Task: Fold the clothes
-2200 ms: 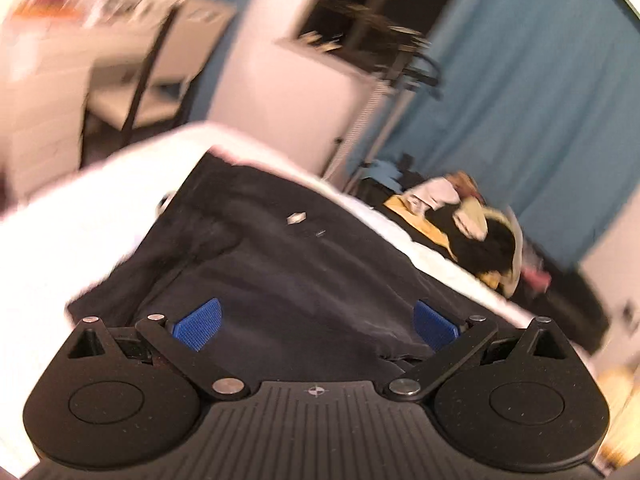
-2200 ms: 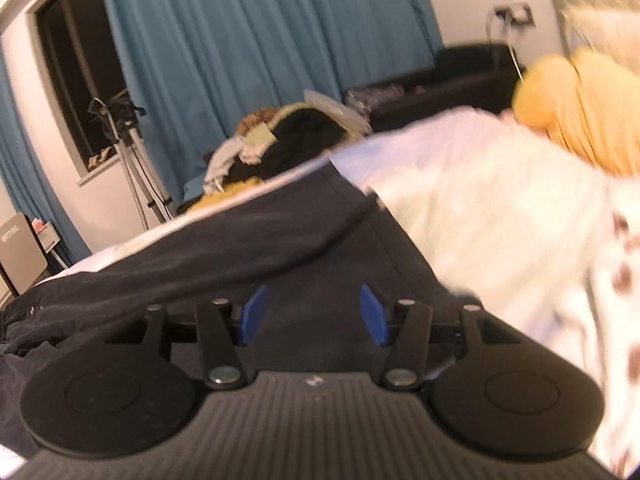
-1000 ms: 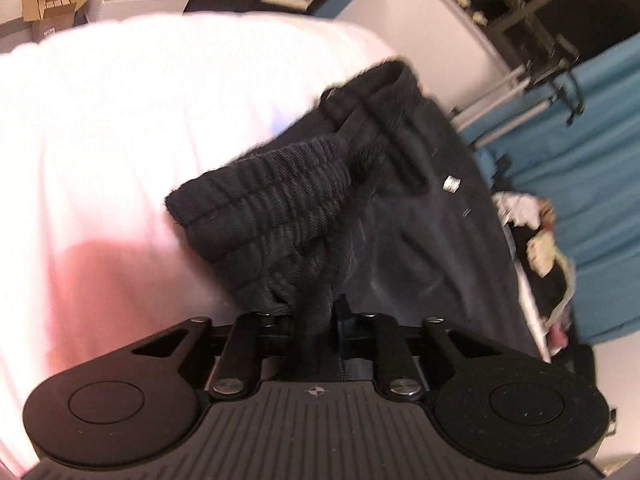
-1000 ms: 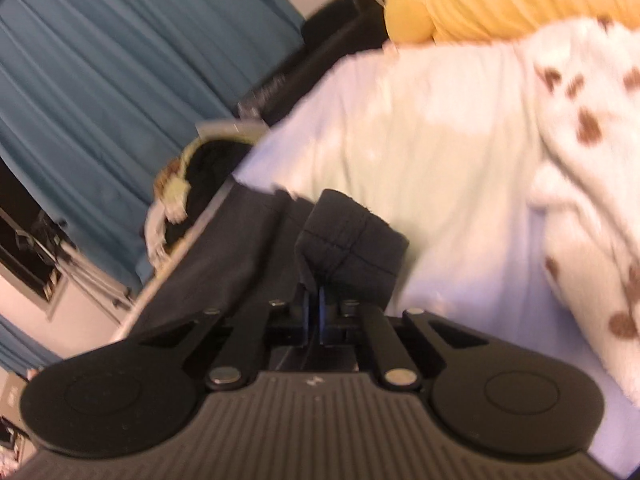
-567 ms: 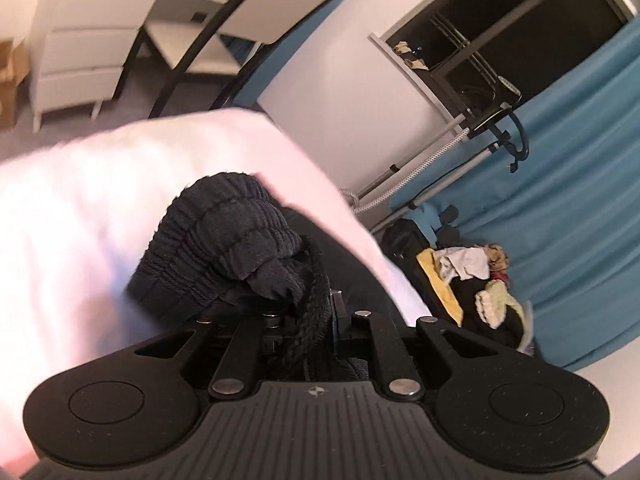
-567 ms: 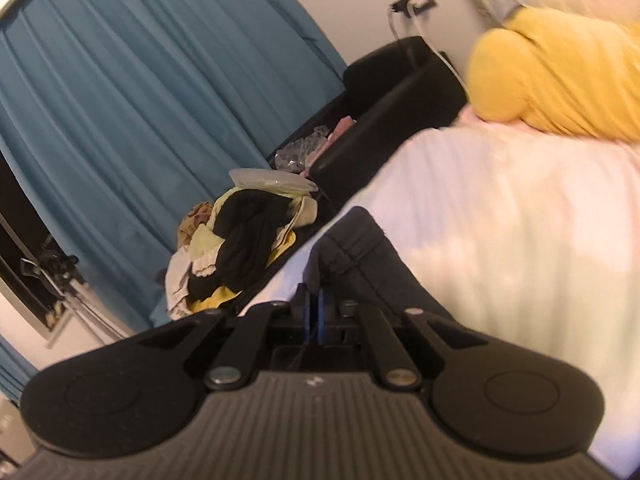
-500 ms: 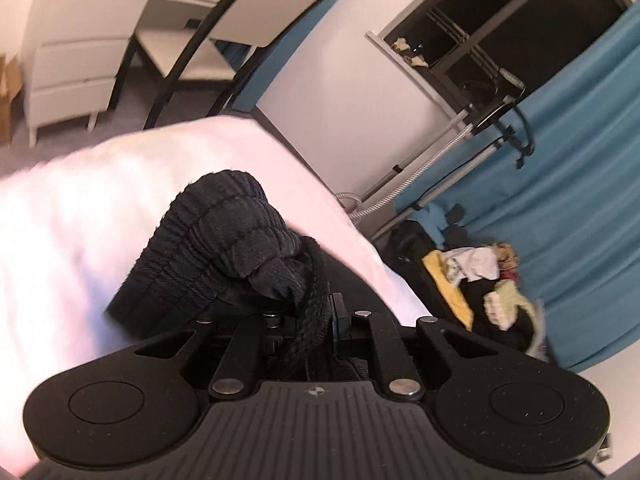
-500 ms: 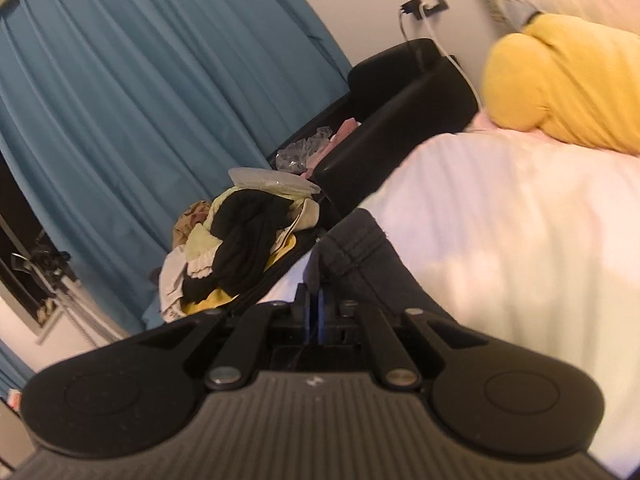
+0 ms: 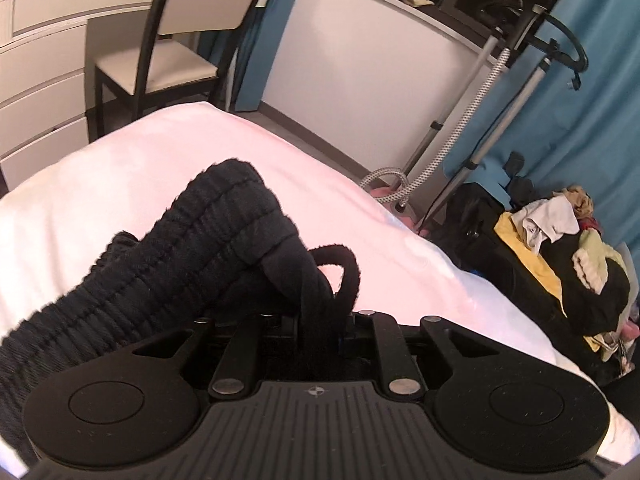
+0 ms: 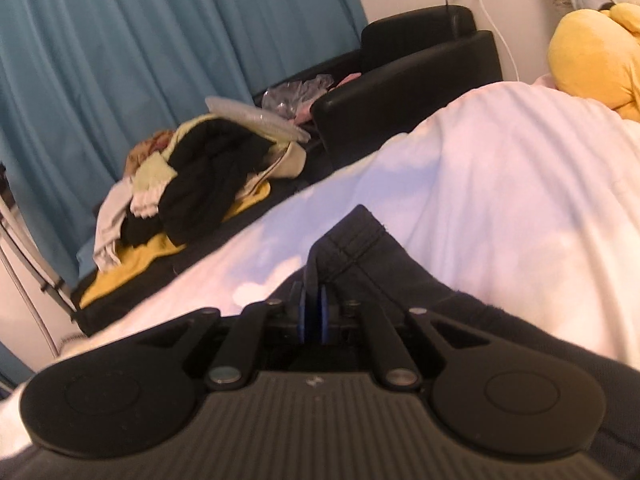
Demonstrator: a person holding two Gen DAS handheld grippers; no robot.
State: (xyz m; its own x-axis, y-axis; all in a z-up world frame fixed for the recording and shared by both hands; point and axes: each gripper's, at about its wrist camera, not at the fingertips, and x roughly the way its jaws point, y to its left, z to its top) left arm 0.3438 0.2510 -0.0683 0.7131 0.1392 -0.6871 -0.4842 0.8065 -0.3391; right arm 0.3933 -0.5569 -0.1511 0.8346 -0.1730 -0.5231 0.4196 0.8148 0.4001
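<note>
A pair of black trousers is held by both grippers above a white bed [image 9: 120, 168]. My left gripper [image 9: 316, 320] is shut on the ribbed waistband [image 9: 192, 248], which bunches up in front of it with a loop of drawstring [image 9: 344, 268] sticking out. My right gripper [image 10: 314, 308] is shut on the hemmed leg end [image 10: 352, 244], which folds over the blue pads. The rest of the trousers hangs below the grippers, mostly hidden.
A pile of mixed clothes [image 10: 192, 176] lies on the floor beyond the bed, also in the left wrist view [image 9: 568, 248]. A chair [image 9: 160, 56], white drawers [image 9: 40, 72] and a steamer stand [image 9: 480, 92] stand to the left. A black sofa [image 10: 408, 60] and yellow plush [image 10: 596, 52] are right.
Both grippers closed on the trousers, left on the waistband, right on the leg end, and lifted them off the bed. Over the last half second they have stayed shut and barely shifted.
</note>
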